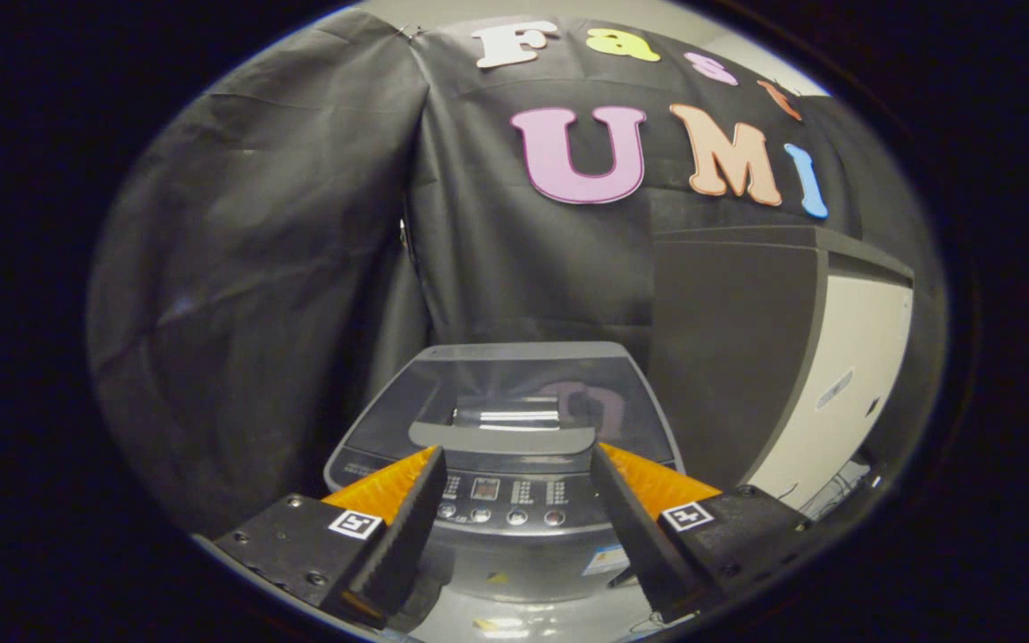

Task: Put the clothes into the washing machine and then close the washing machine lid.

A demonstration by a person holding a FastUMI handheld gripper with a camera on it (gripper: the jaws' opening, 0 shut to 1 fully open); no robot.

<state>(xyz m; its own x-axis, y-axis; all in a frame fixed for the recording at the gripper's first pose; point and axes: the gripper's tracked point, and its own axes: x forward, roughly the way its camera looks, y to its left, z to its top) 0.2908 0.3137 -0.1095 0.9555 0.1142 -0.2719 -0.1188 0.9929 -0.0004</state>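
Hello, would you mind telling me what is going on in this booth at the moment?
A hand-held two-finger gripper with black fingers and orange sides is pointed at a grey top-loading washing machine standing against the black cloth wall. The fingers are spread open with nothing between them, framing the machine's button panel just ahead. The machine's dark tinted lid lies flat and closed. A dark grey and white cabinet stands beside the machine.
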